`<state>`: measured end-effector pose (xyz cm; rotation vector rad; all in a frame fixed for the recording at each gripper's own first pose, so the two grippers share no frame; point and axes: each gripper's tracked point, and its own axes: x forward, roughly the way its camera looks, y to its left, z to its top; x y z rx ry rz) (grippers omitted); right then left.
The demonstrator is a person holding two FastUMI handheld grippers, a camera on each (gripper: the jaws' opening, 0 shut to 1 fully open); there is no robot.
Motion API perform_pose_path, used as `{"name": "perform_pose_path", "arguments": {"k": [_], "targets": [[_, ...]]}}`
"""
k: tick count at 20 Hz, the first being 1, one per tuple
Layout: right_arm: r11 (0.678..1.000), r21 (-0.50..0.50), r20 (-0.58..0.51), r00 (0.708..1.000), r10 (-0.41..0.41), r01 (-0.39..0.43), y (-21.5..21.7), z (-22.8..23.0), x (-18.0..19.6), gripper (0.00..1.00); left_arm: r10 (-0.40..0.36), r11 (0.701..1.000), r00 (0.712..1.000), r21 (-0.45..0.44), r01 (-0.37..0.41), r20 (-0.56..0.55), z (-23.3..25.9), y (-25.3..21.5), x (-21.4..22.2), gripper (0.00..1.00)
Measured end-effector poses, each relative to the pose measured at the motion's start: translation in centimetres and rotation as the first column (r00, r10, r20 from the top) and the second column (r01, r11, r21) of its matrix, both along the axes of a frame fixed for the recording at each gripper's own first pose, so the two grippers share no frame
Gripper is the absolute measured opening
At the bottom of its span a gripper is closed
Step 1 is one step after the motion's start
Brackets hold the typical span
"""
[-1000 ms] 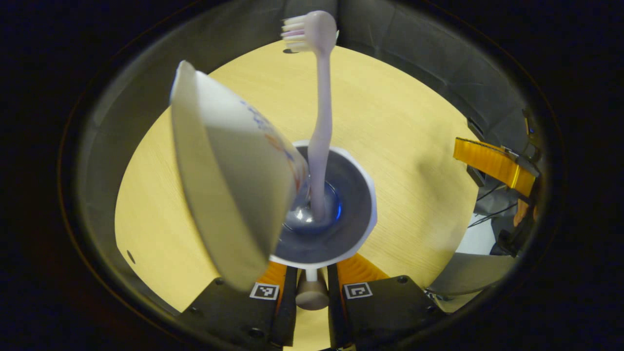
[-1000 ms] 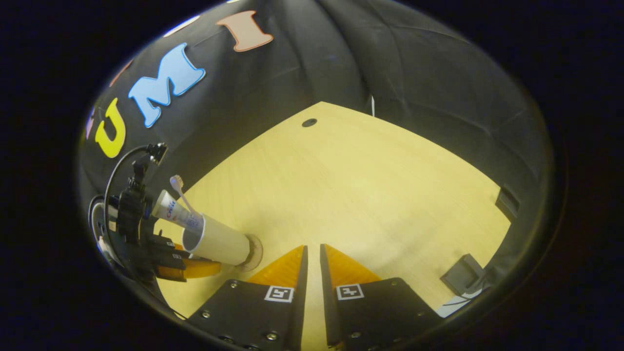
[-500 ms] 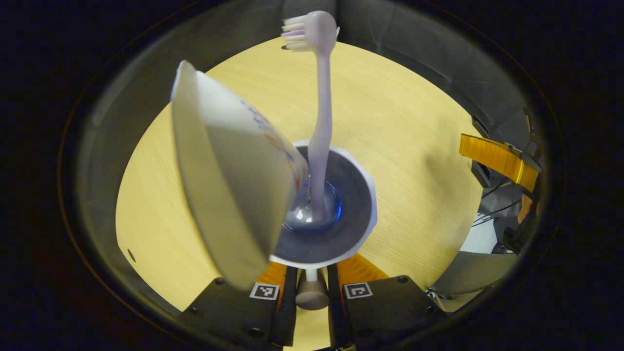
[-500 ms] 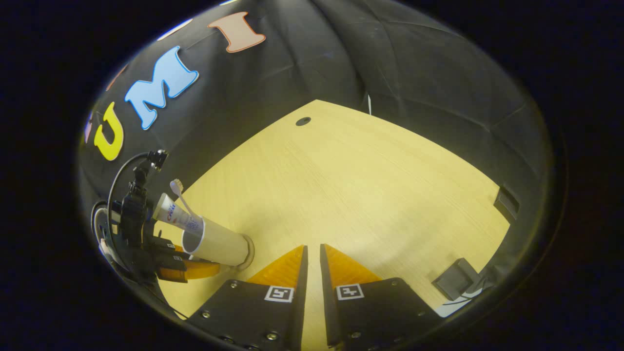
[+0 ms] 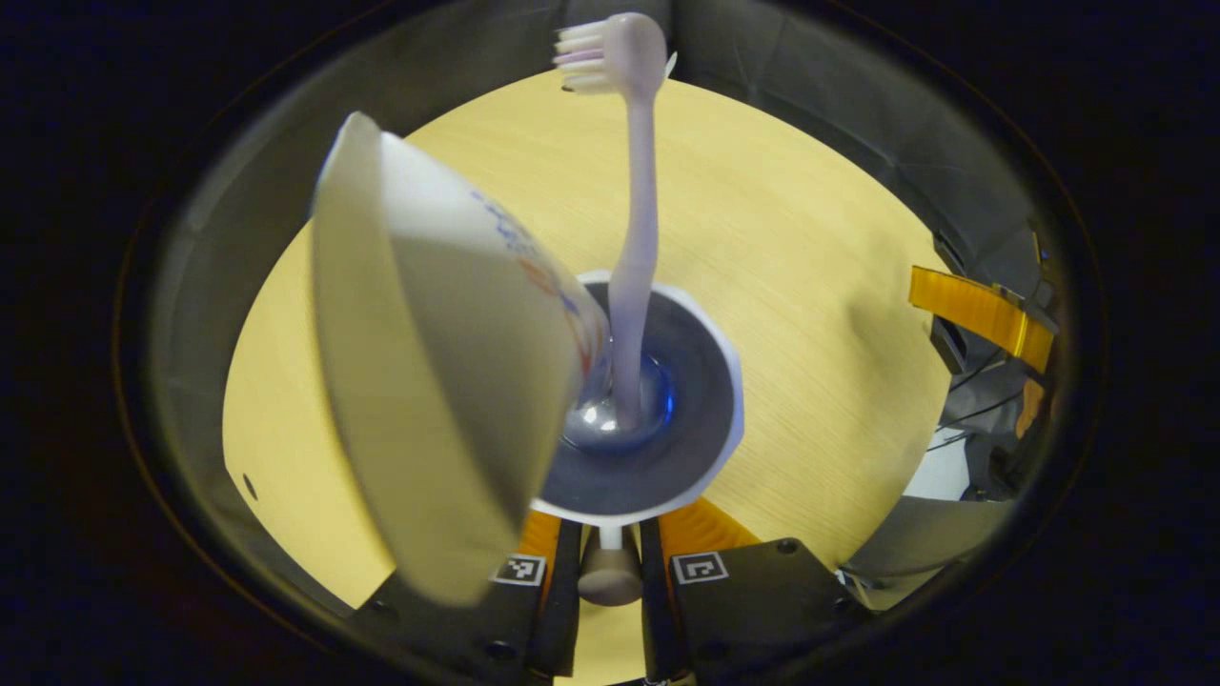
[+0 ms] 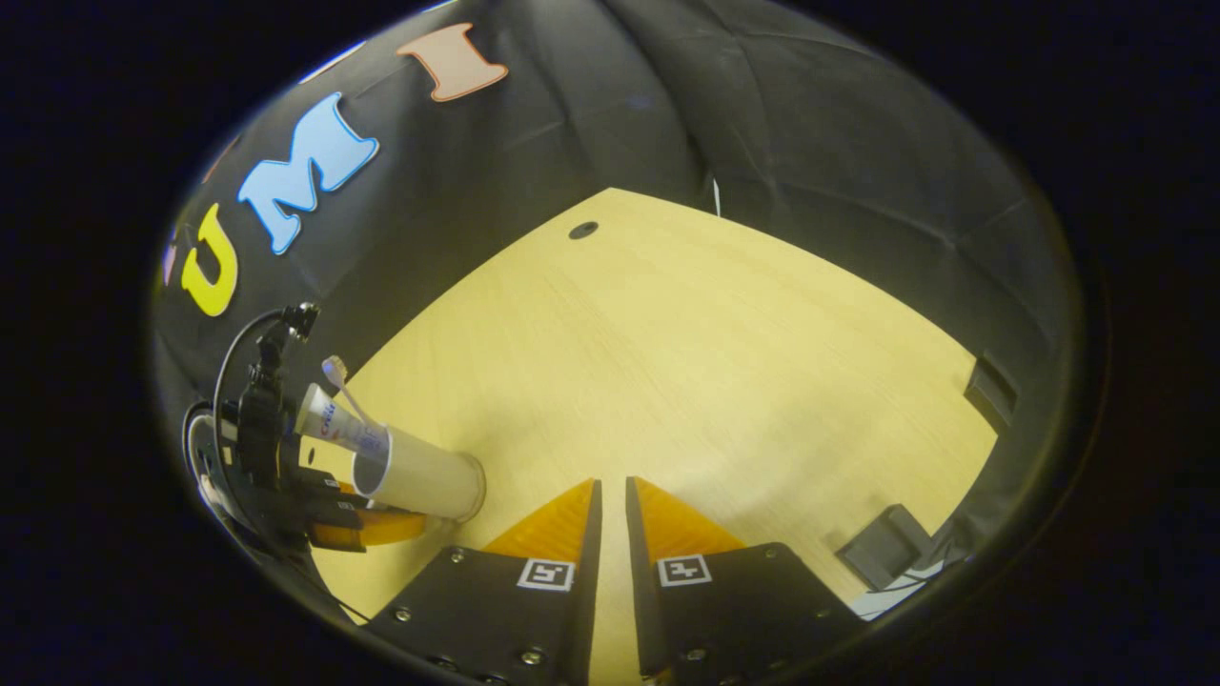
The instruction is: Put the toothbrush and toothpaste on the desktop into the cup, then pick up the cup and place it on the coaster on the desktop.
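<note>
Tongs first: in the left gripper view we see the left tongs [image 5: 610,557] pinching the near rim of the cup [image 5: 710,448], one finger on each side of the thin wall, with a rounded knob showing in the gap between them. We look straight down into the cup, whose dark inside ends in a shiny blue bottom. The toothbrush [image 5: 637,229] stands in it, handle down, bristled head up and facing left. The toothpaste [image 5: 429,381] leans out of the cup toward the left, its flat crimped end nearest the camera. Around the cup lies the pale wooden desk [image 5: 782,248].

In the right gripper view the right tongs [image 6: 608,529] are nearly pressed together, a narrow slit between the fingers, and hold nothing. They hang over the desk [image 6: 686,343]. Far to their left we see the cup [image 6: 424,476] held by the left tongs [image 6: 367,519], with the toothpaste [image 6: 334,424] and the toothbrush [image 6: 341,386] sticking out of its mouth. We cannot tell whether a coaster lies beneath its base. A small dark hole [image 6: 582,230] marks the desk's far edge.
</note>
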<state>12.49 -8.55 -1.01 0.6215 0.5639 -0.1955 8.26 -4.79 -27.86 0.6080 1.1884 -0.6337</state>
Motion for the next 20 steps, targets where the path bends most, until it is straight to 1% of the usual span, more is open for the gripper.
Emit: {"name": "perform_pose_path", "arguments": {"k": [5, 7, 9, 10, 11, 12, 15, 19, 20], "targets": [[1.0, -0.001, 0.006, 1.0, 0.018, -0.018, 0.5, 0.2, 0.1, 0.18, 0.007, 1.0, 1.0, 0.008, -0.007, 0.03, -0.8, -1.0, -0.4, 0.35], [1.0, -0.003, 0.011, 1.0, 0.024, -0.024, 0.7, 0.4, 0.1, 0.18, 0.005, 1.0, 0.999, -0.001, -0.005, 0.039, -1.1, -1.3, -0.6, 0.43], [1.0, -0.003, 0.017, 0.999, 0.029, -0.029, 0.7, 0.6, 0.0, 0.18, 0.024, 1.0, 0.999, -0.02, -0.024, 0.025, -1.4, -1.5, -1.0, 0.51], [0.999, -0.004, 0.02, 0.999, 0.032, -0.032, 0.8, 0.5, -0.2, 0.18, 0.041, 0.999, 0.999, -0.029, -0.041, 0.023, -1.3, -1.4, -0.9, 0.75], [0.999, -0.006, 0.024, 0.999, 0.035, -0.035, 1.0, 0.8, -0.3, 0.18, 0.06, 0.997, 0.998, -0.041, -0.059, 0.027, -1.2, -1.2, -0.7, 0.8], [0.999, -0.009, 0.027, 0.999, 0.04, -0.039, 1.1, 0.9, -0.4, 0.18, 0.077, 0.996, 0.996, -0.051, -0.076, 0.035, -1.1, -0.9, -0.5, 0.83], [0.998, -0.023, 0.034, 0.998, 0.06, -0.059, 2.0, 1.4, -0.7, 0.18, 0.11, 0.99, 0.992, -0.092, -0.105, 0.057, -0.1, -0.3, 0.2, 0.83], [0.993, -0.05, 0.044, 0.993, 0.111, -0.109, 4.1, 2.2, -1.0, 0.18, 0.173, 0.976, 0.981, -0.153, -0.158, 0.089, -0.6, -1.0, -0.6, 0.83], [0.99, -0.062, 0.048, 0.99, 0.129, -0.126, 4.9, 2.4, -1.1, 0.14, 0.196, 0.969, 0.976, -0.169, -0.179, 0.093, -0.5, -0.9, -0.8, 0.83]]}}
